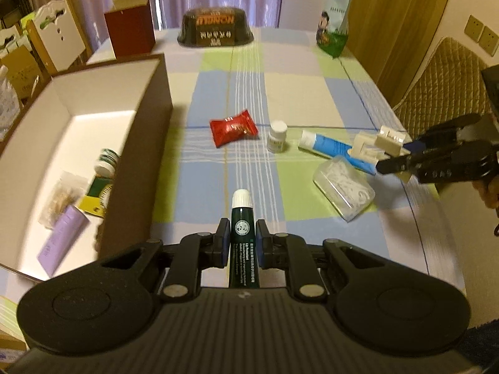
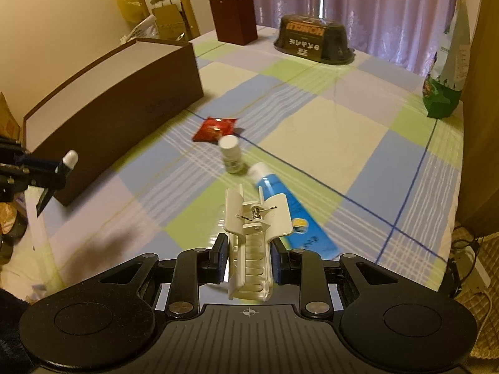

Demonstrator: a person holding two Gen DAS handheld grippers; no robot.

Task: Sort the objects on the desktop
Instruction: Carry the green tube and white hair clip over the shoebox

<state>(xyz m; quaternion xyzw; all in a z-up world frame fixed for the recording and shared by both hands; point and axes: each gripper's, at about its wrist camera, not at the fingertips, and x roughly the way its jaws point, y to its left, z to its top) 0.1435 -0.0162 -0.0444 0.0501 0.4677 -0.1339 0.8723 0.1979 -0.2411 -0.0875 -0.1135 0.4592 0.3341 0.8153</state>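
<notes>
Left gripper (image 1: 242, 244) squeezing green tube (image 1: 243, 237) reading "Lip Protectant", right gripper (image 2: 248, 257) pinching white clip (image 2: 254, 240), black tub (image 1: 215, 28) marked "HONGLU"

Your left tool (image 1: 242, 241) is matt black plastic, ribbed at its base, and grips a glossy dark green tube (image 1: 244, 243) with a smooth white cap. Your right tool (image 2: 248, 257) pinches a smooth cream plastic clip (image 2: 254, 243) with a bare metal spring. Beyond the clip, the red wrapper (image 2: 214, 128) shines like foil on the desk (image 2: 327, 118) with its soft checked cloth.
</notes>
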